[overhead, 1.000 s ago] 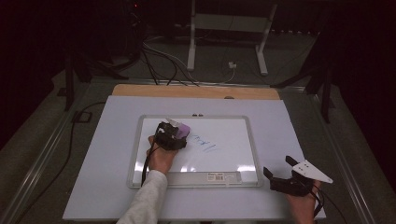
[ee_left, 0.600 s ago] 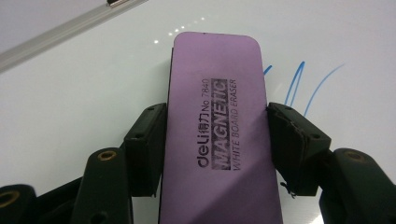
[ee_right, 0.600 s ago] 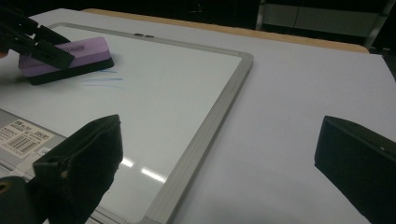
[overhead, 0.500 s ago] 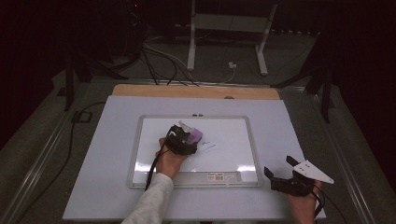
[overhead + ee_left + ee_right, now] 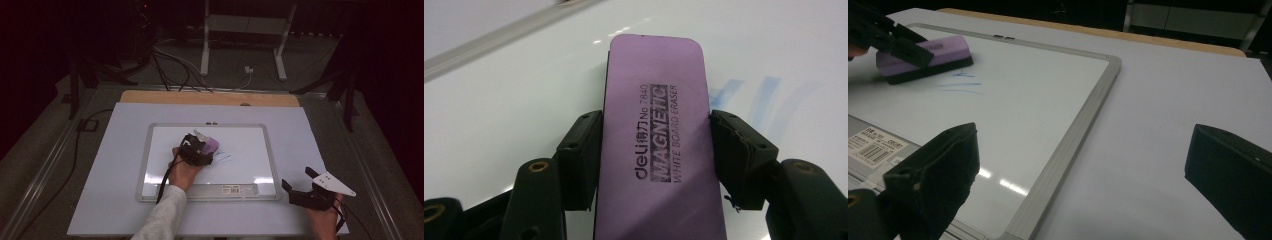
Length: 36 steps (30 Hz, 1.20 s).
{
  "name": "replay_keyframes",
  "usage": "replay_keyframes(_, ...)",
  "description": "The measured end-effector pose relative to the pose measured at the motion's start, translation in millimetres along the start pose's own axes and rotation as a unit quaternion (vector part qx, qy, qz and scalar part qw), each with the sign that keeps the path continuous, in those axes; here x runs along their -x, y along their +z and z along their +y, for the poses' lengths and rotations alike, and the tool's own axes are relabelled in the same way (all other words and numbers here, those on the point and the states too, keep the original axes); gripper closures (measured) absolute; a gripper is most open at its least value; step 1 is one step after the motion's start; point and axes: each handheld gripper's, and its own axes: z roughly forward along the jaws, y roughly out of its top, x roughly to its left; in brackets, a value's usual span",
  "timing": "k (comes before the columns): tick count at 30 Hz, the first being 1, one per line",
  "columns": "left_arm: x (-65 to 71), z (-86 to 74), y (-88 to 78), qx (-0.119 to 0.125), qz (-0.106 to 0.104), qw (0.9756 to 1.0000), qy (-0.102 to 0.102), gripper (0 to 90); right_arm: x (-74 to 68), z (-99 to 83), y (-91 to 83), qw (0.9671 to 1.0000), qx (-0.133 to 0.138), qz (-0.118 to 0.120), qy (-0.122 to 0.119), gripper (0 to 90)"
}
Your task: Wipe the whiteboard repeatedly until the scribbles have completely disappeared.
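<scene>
Eraser [image 5: 657, 145] work occupied the middle of the whiteboard [image 5: 250, 145]: the purple block lay flat on the white surface, and in the left gripper view its long axis ran straight away from the camera, the printed label reading along that length. In the high view the eraser [image 5: 210, 145] pointed up and to the right, toward the far side of the table [image 5: 100, 150]. The left gripper [image 5: 654, 150] was clenched on it, one black jaw pressed against each long side. Faint blue marks [image 5: 960, 82] remained on the board just beside the eraser, on its right in the high view.

The right gripper [image 5: 299, 186] rested on the table beyond the board's near right corner, well apart from the eraser, its jaws spread wide with nothing between them.

Compared with a second earlier, the left hand [image 5: 182, 170] and eraser had travelled rightward from the board's left part to near its centre, and the blue writing was shorter and fainter. The right gripper had kept its place.
</scene>
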Motion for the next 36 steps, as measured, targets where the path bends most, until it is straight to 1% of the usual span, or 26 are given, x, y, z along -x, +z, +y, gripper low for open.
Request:
replay_keyframes(2, -3.5, 0.1, 1.0, 0.001, -0.002, 0.9999, -0.014, 42.0, 0.2, 0.0, -0.6, 1.0, 0.0, 0.0, -0.001, 1.2)
replay_keyframes(4, -11.4, 0.5, 1.7, 0.001, 0.021, 0.9994, -0.027, 42.1, 0.6, -0.2, -1.3, 1.0, 0.001, 0.0, 0.0, 1.3)
replay_keyframes(6, -19.1, 0.8, 2.0, 0.0, 0.04, 0.9984, -0.04, 42.0, 0.9, -0.2, -2.2, 1.0, 0.002, 0.0, 0.0, 1.2)
replay_keyframes(7, -23.8, 0.8, 1.8, -0.003, 0.052, 0.9976, -0.046, 42.1, 1.1, -0.2, -2.4, 1.0, 0.002, 0.0, 0.001, 1.3)
replay_keyframes(8, -29.0, 0.6, 1.7, -0.004, 0.06, 0.9965, -0.058, 42.0, 1.4, -0.3, -2.4, 1.0, 0.001, -0.001, 0.001, 1.3)
replay_keyframes(9, -31.9, 0.4, 2.0, -0.003, 0.056, 0.9961, -0.068, 42.1, 1.9, -0.4, -2.1, 1.0, 0.001, 0.0, 0.001, 1.3)
replay_keyframes(10, -32.6, 0.4, 2.0, -0.004, 0.053, 0.996, -0.072, 42.1, 2.1, -0.4, -1.9, 1.0, 0.001, 0.0, 0.0, 1.3)
replay_keyframes(12, -28.8, 0.6, 2.0, -0.003, 0.059, 0.9965, -0.059, 42.0, 1.5, -0.4, -1.3, 1.0, 0.001, 0.0, 0.001, 1.3)
replay_keyframes(13, -25.3, 0.8, 2.2, -0.002, 0.048, 0.9972, -0.056, 42.0, 1.0, -0.3, -1.0, 1.0, 0.0, 0.001, 0.0, 1.3)
replay_keyframes(15, -17.4, 1.7, 2.2, -0.003, 0.038, 0.9983, -0.043, 42.0, -0.2, -0.2, 0.0, 1.0, -0.001, 0.002, -0.002, 1.3)
replay_keyframes(17, -5.9, 2.5, 2.7, -0.001, 0.013, 0.9997, -0.022, 42.0, -1.1, 0.1, 0.3, 1.0, -0.002, 0.002, -0.004, 1.3)
replay_keyframes(18, -0.1, 2.7, 3.0, 0.001, 0.002, 1.0, -0.009, 42.0, -1.5, 0.3, 0.3, 1.0, -0.001, 0.002, -0.005, 1.2)
replay_keyframes(19, 5.2, 3.1, 3.2, 0.004, -0.002, 1.0, 0.006, 42.0, -2.0, 0.3, 0.2, 1.0, -0.001, 0.003, -0.005, 1.3)
replay_keyframes(20, 6.3, 3.4, 3.3, 0.004, 0.001, 0.9999, 0.012, 42.0, -2.3, 0.3, 0.3, 1.0, -0.002, 0.003, -0.006, 1.3)
replay_keyframes(21, 5.0, 3.8, 3.5, 0.003, -0.002, 1.0, 0.007, 42.0, -2.4, 0.2, 0.3, 1.0, -0.002, 0.002, -0.006, 1.3)
replay_keyframes(22, 1.8, 3.8, 4.1, 0.003, -0.002, 1.0, -0.001, 42.0, -2.4, 0.2, 0.2, 1.0, -0.002, 0.002, -0.006, 1.2)
replay_keyframes(24, -7.2, 4.0, 4.5, 0.002, 0.023, 0.9996, -0.017, 42.1, -1.9, 0.1, -0.3, 1.0, -0.001, 0.002, -0.005, 1.3)
replay_keyframes(25, -11.0, 3.9, 4.5, 0.0, 0.03, 0.9992, -0.025, 42.1, -1.4, 0.2, -1.0, 1.0, -0.001, 0.001, -0.004, 1.3)
replay_keyframes(27, -20.0, 3.2, 4.0, -0.001, 0.055, 0.9977, -0.039, 42.0, -0.3, 0.0, -1.5, 1.0, 0.0, 0.001, -0.003, 1.3)
replay_keyframes(29, -28.0, 2.5, 3.2, -0.004, 0.068, 0.9964, -0.052, 42.1, 0.8, -0.2, -1.4, 1.0, 0.0, 0.001, -0.001, 1.2)
replay_keyframes(30, -31.0, 2.1, 3.1, -0.004, 0.072, 0.9959, -0.055, 42.0, 1.0, -0.2, -1.3, 1.0, 0.0, 0.0, -0.001, 1.2)
replay_keyframes(32, -32.2, 1.9, 3.3, -0.003, 0.069, 0.9958, -0.06, 42.0, 0.7, -0.1, -1.2, 1.0, 0.0, 0.001, -0.001, 1.2)
replay_keyframes(33, -30.2, 2.3, 3.4, -0.003, 0.072, 0.9959, -0.055, 42.0, 0.5, -0.1, -1.1, 1.0, 0.0, 0.001, -0.002, 1.2)
replay_keyframes(34, -28.8, 2.5, 3.6, -0.003, 0.066, 0.9964, -0.053, 42.0, 0.1, 0.0, -1.0, 1.0, 0.0, 0.001, -0.003, 1.3)
replay_keyframes(35, -26.3, 2.7, 4.0, -0.002, 0.053, 0.9972, -0.053, 42.0, -0.1, 0.0, -0.9, 1.0, 0.0, 0.001, -0.003, 1.3)
replay_keyframes(36, -21.3, 3.3, 4.5, -0.001, 0.048, 0.9976, -0.049, 42.0, -0.2, 0.0, -0.6, 1.0, -0.001, 0.001, -0.003, 1.2)
